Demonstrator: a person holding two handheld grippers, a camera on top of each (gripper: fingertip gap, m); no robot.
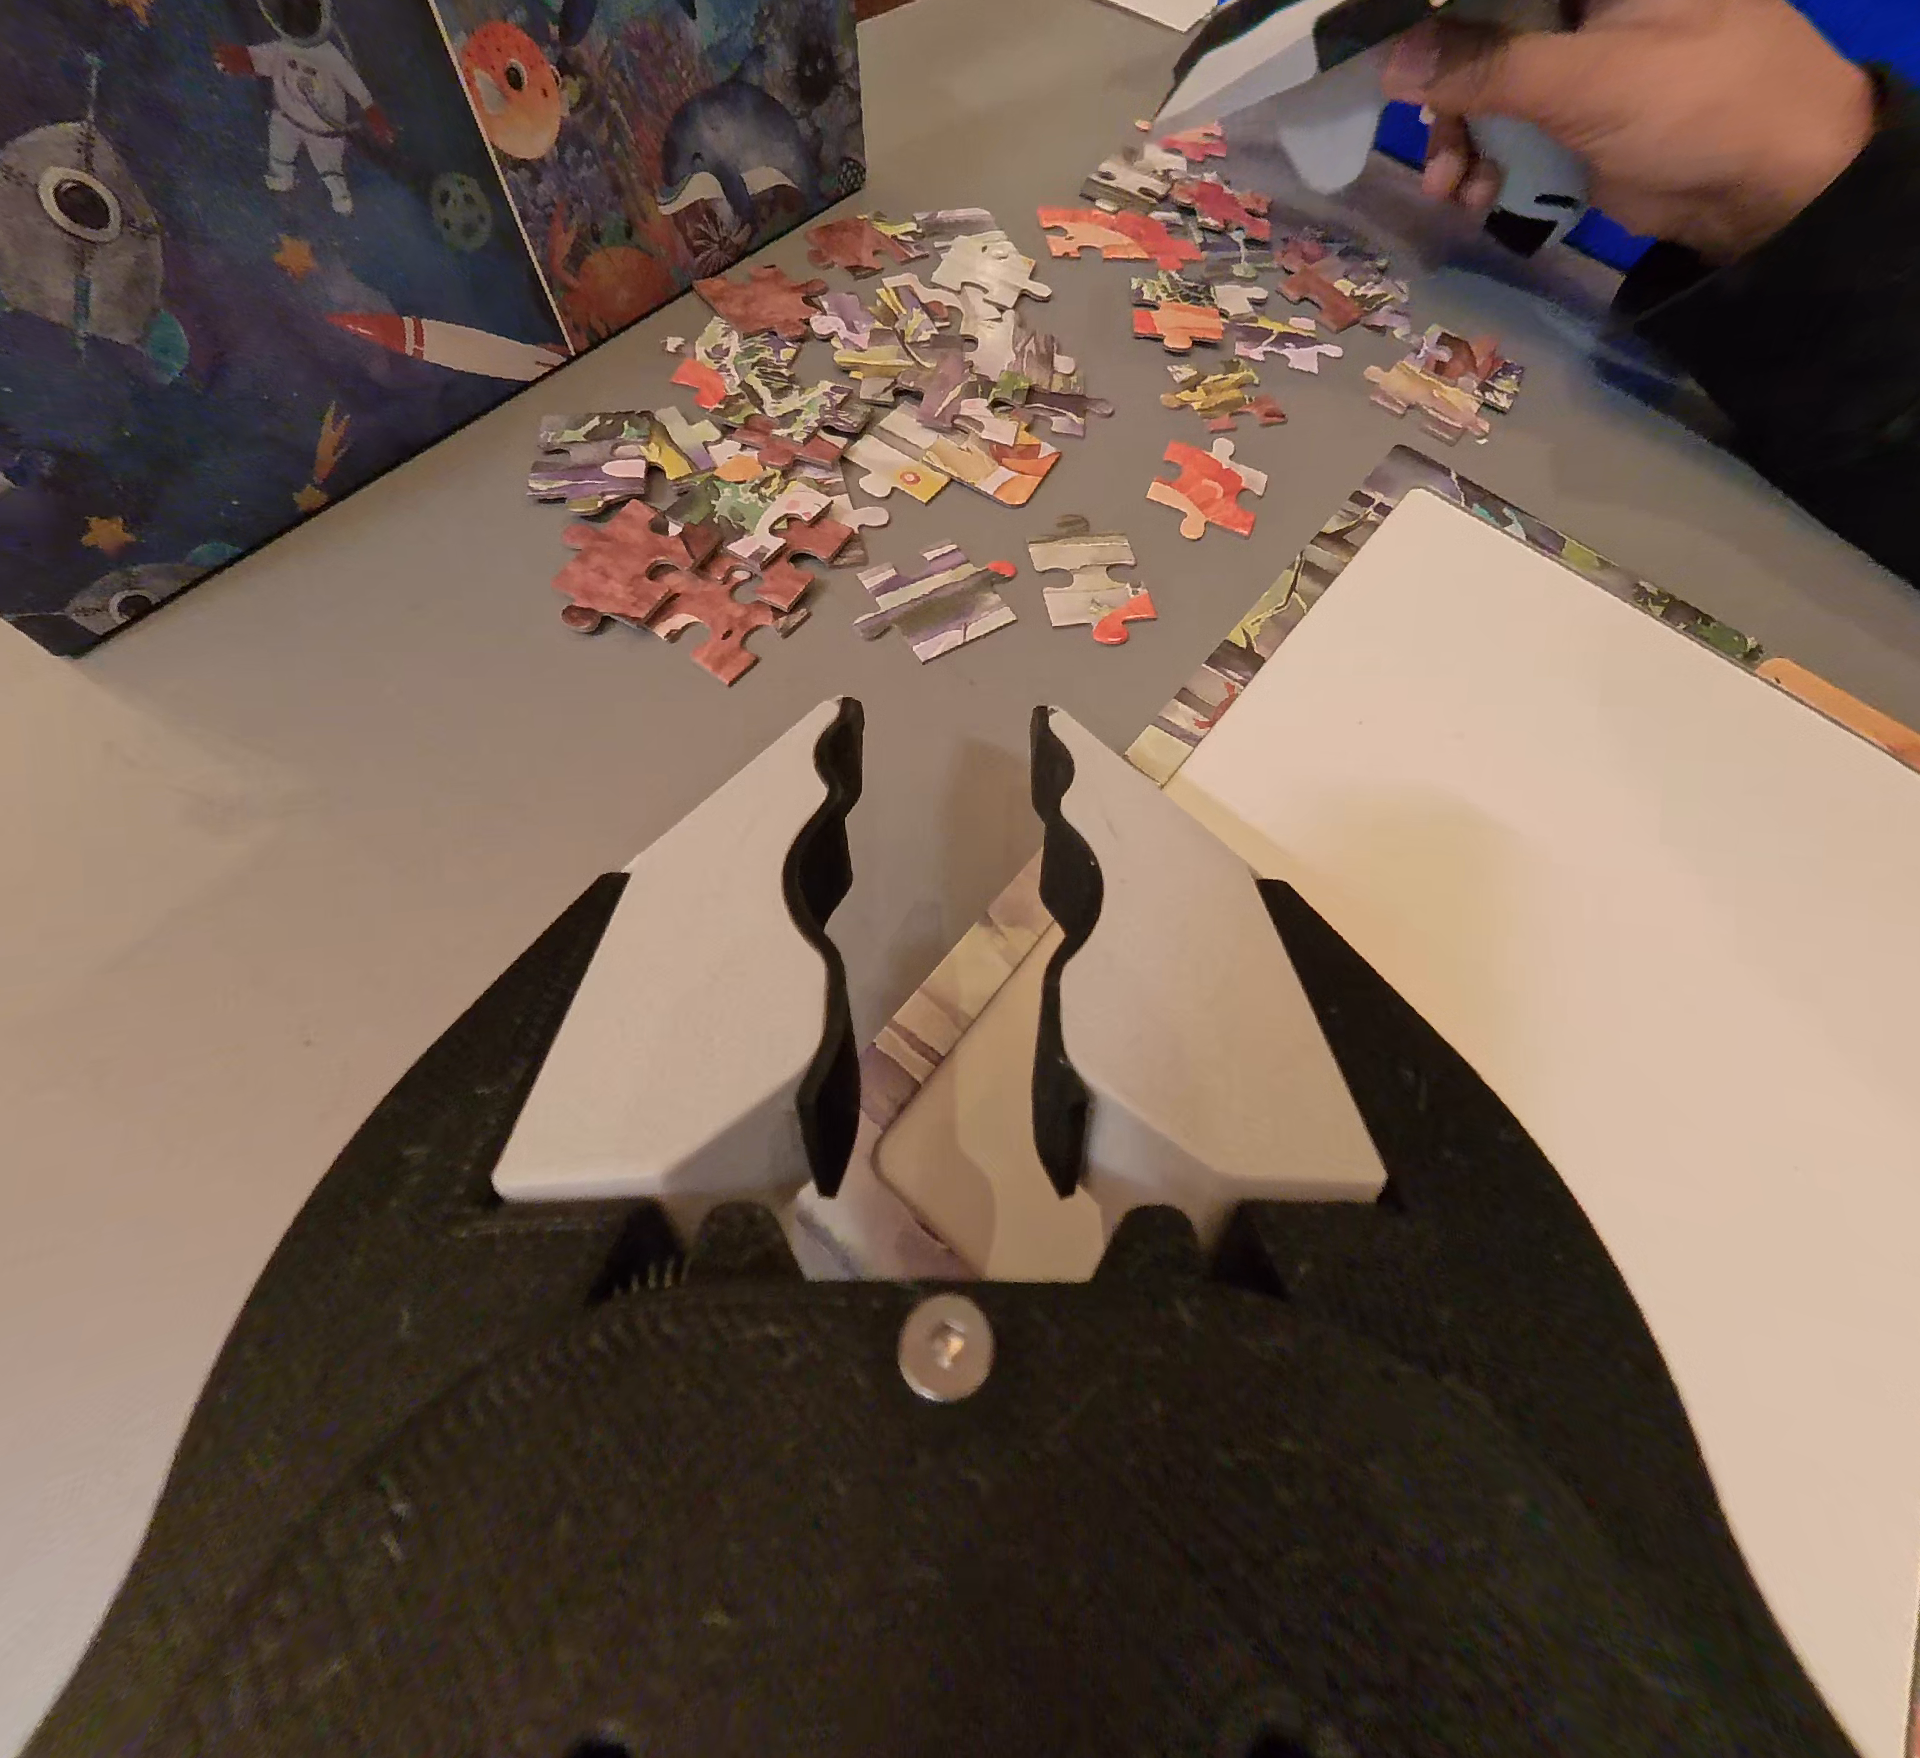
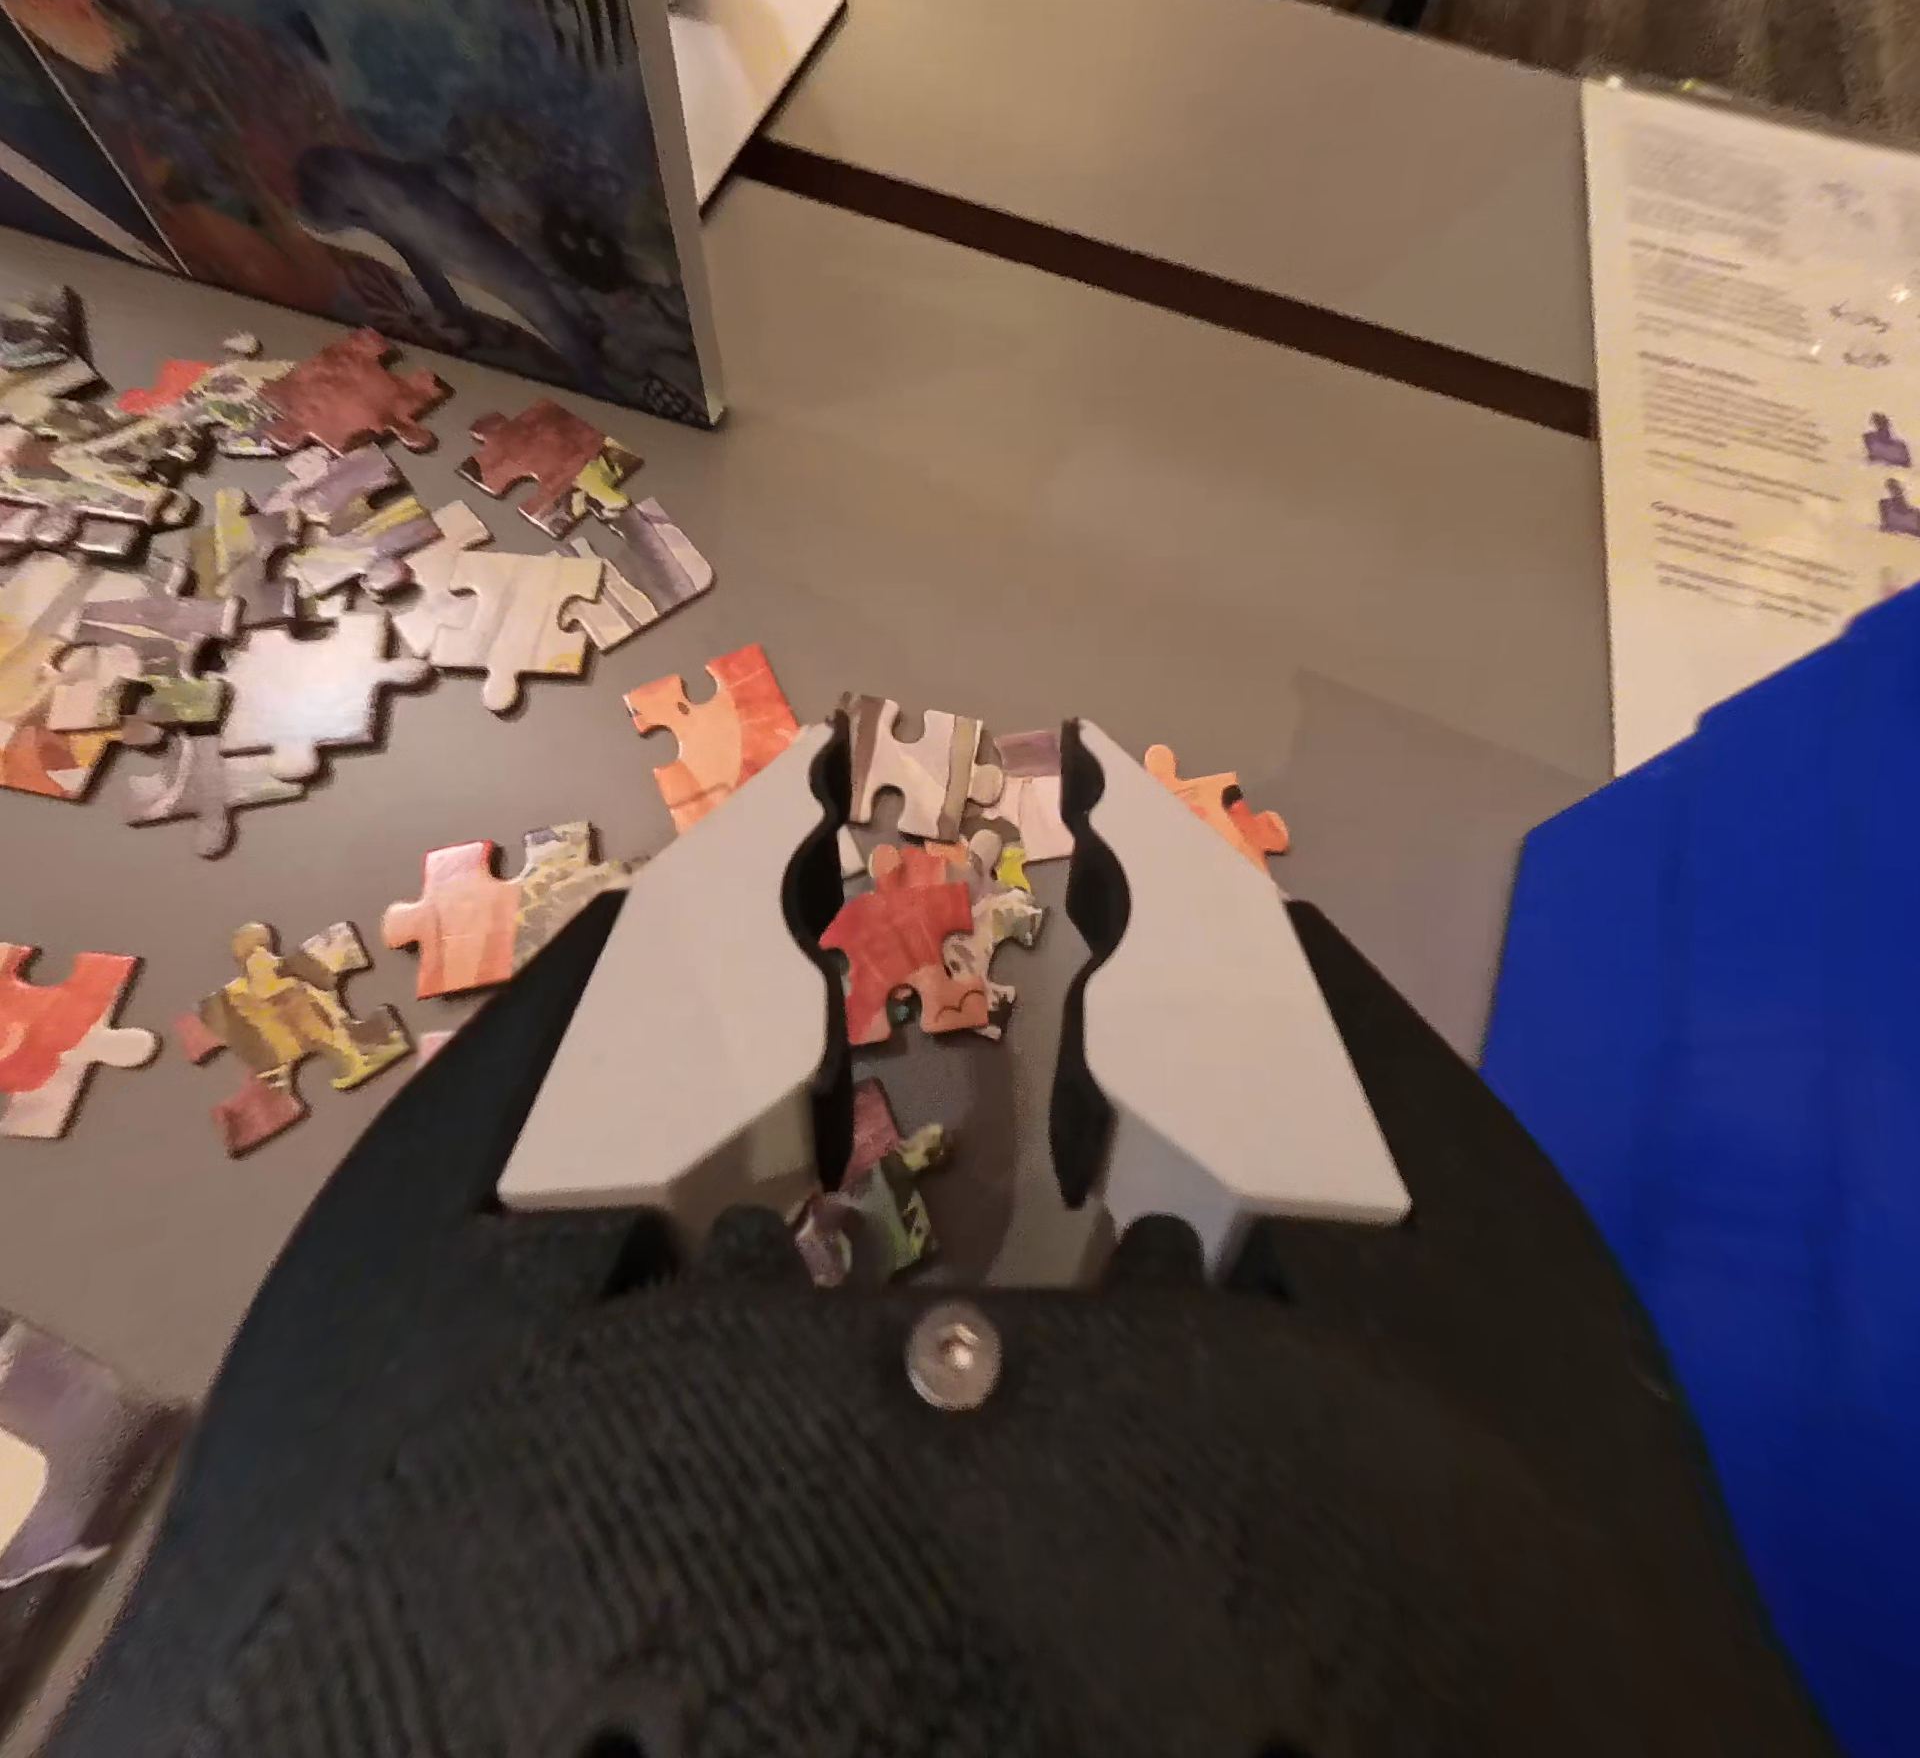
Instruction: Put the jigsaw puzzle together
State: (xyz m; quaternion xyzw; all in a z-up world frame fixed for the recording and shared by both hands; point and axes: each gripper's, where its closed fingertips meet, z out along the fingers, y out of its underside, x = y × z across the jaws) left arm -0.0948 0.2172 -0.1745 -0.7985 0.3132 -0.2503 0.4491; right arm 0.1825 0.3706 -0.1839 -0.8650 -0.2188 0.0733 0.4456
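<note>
At far left two illustrated boxes (image 1: 416,181) stand upright on the grey table (image 1: 343,721), with loose puzzle pieces (image 1: 831,420) scattered just to their right. Left gripper (image 1: 945,721): jaws apart, nothing held, poised over the near corner of the puzzle tray (image 1: 1558,877), whose white inside is bare within a printed border. Right gripper (image 2: 951,737): jaws apart, empty, low over a small cluster of pieces, a red piece (image 2: 904,939) showing between its fingers; a printed sheet (image 2: 1745,378) and blue bin (image 2: 1766,1033) lie to the right.
</note>
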